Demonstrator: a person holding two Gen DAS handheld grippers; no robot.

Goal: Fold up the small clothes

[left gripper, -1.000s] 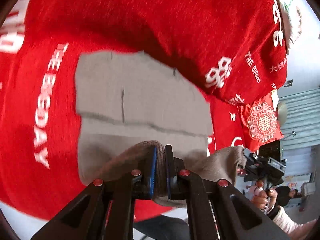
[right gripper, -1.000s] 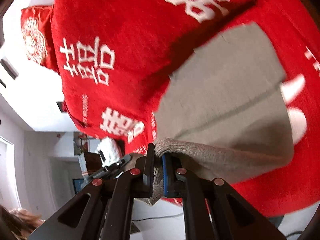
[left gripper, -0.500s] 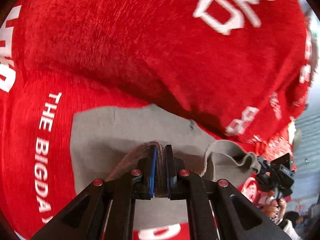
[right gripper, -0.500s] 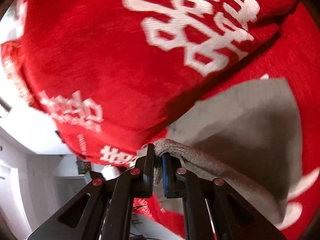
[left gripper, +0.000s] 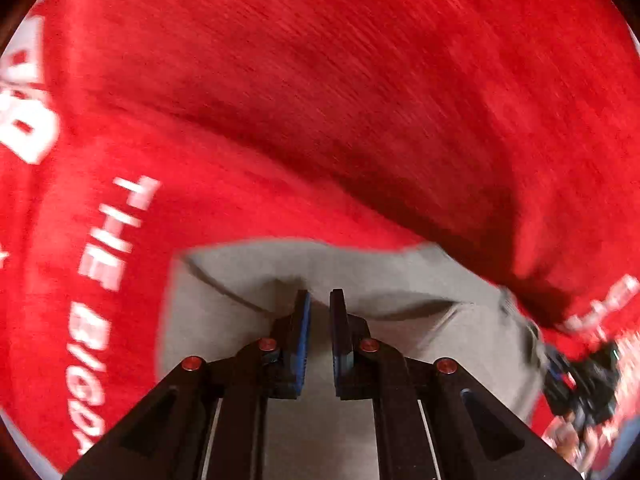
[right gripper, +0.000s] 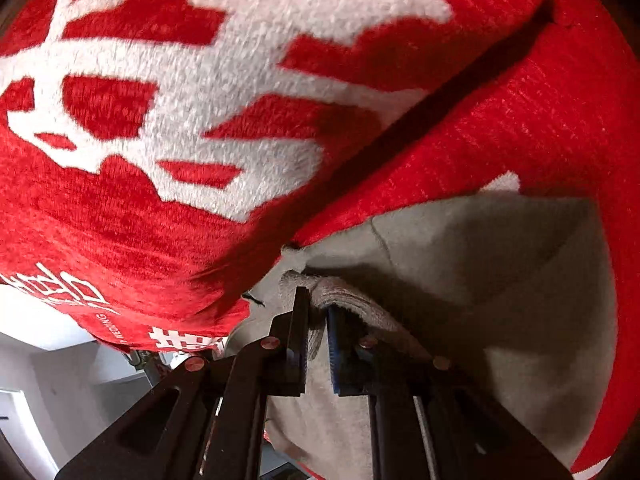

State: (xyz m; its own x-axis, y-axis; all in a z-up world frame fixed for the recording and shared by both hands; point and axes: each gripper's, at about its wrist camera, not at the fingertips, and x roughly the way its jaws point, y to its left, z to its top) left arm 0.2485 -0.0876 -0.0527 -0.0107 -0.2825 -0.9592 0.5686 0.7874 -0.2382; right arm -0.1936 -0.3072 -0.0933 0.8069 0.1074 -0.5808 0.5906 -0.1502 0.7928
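A small grey garment (left gripper: pixel 384 276) lies on a red plush blanket (left gripper: pixel 132 208) with white lettering. My left gripper (left gripper: pixel 319 298) points steeply down onto it. Its jaws stand close together with grey cloth filling the narrow gap, and no raised fold shows above the pads. In the right wrist view, the garment (right gripper: pixel 500 280) lies folded over itself. My right gripper (right gripper: pixel 318 300) has the thick folded edge between its pads, and its jaws are opening. The right gripper also shows as a dark blur (left gripper: pixel 580 376) at the garment's far right end.
A raised hump of the red blanket (right gripper: pixel 200 80) with large white characters rises right behind the garment. White room walls (right gripper: pixel 48 360) show beyond the blanket's lower left edge. The left wrist view is motion-blurred.
Both grippers came down and toward the blanket hump, carrying the garment's lifted edge over the rest of it. The fold that stood above the left pads is gone. The right jaws stand slightly wider.
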